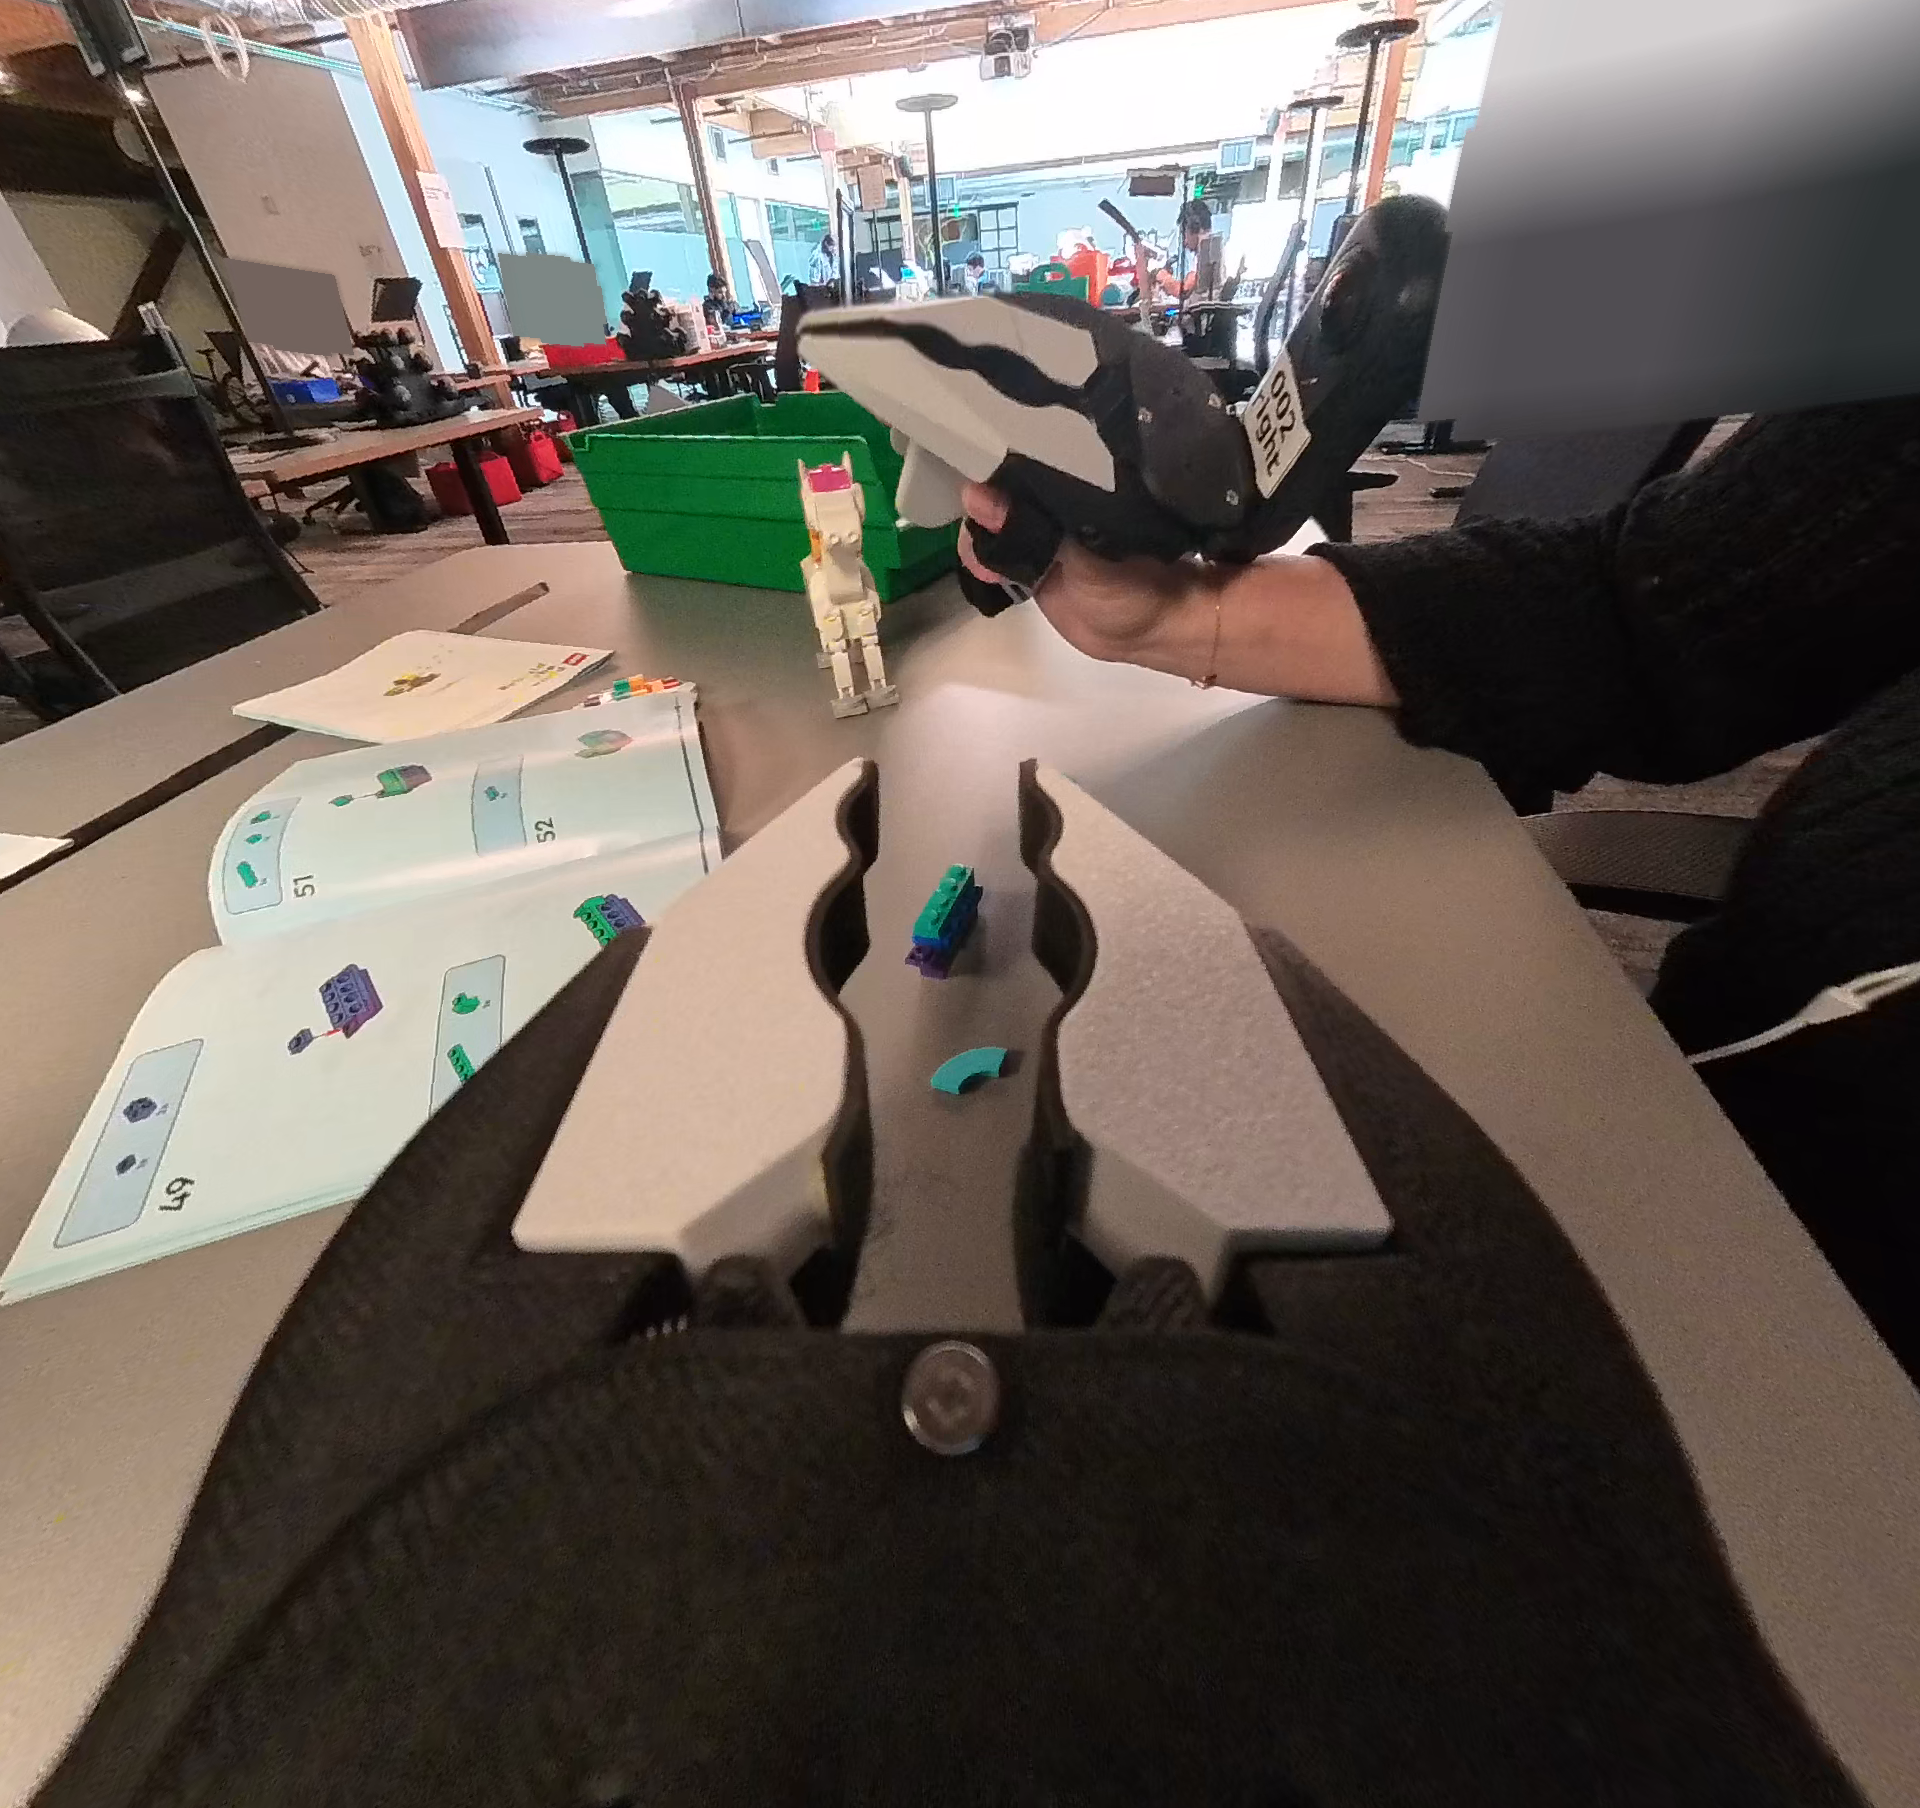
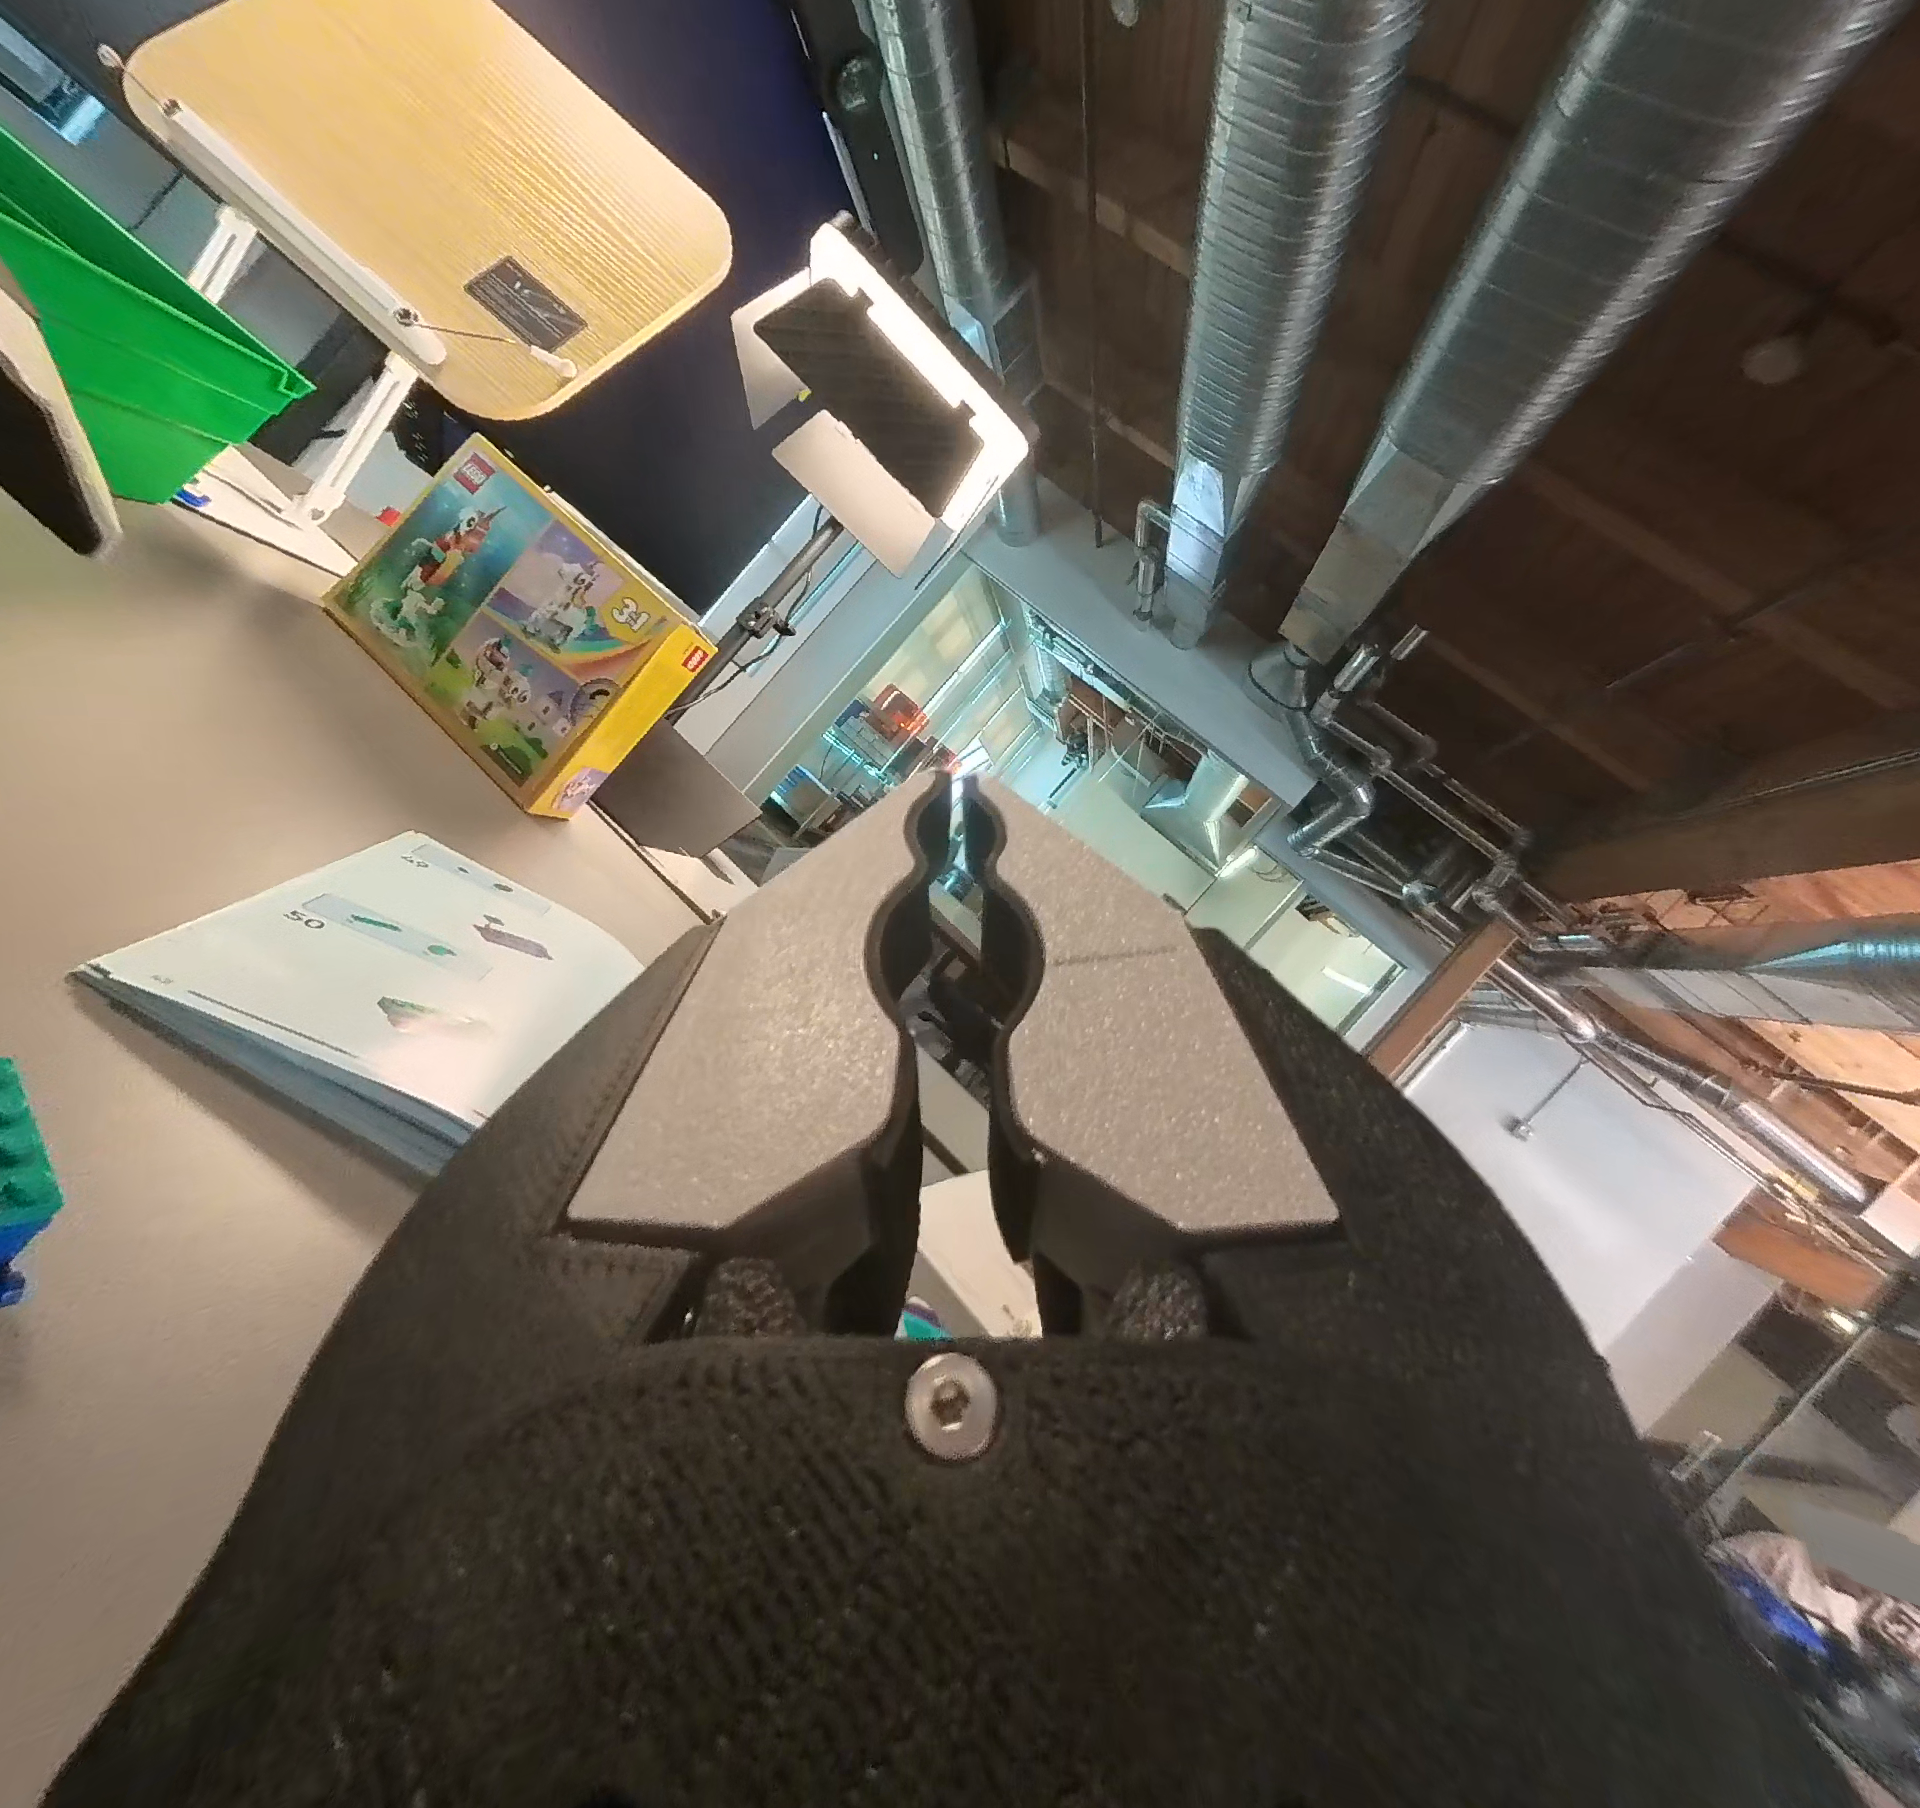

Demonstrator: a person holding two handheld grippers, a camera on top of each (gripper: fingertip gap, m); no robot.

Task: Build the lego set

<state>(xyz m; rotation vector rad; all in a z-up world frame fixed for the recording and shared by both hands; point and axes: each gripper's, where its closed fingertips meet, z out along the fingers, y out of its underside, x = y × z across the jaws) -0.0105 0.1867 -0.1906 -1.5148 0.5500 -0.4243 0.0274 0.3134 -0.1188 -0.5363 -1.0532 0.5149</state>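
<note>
A small teal, blue and purple brick assembly (image 1: pixel 945 917) lies on the grey table (image 1: pixel 1299 906), between the fingers of my left gripper (image 1: pixel 945 771). That gripper is open and empty, low over the table. A teal curved piece (image 1: pixel 968 1067) lies just nearer, also between the fingers. A white brick unicorn figure (image 1: pixel 847 584) stands farther back. My right gripper (image 2: pixel 951 792) is shut and holds nothing. It is raised in the air and tilted up toward the ceiling. It also shows in the left wrist view (image 1: pixel 816 345), above the unicorn.
An open instruction booklet (image 1: pixel 416 927) lies left of the left gripper, with a second booklet (image 1: pixel 416 683) and a few small coloured pieces (image 1: pixel 634 688) behind it. A green bin (image 1: pixel 707 491) stands at the back. The set's box (image 2: pixel 520 615) stands on the table. Spacing between my two grippers at the tips: around 15 centimetres.
</note>
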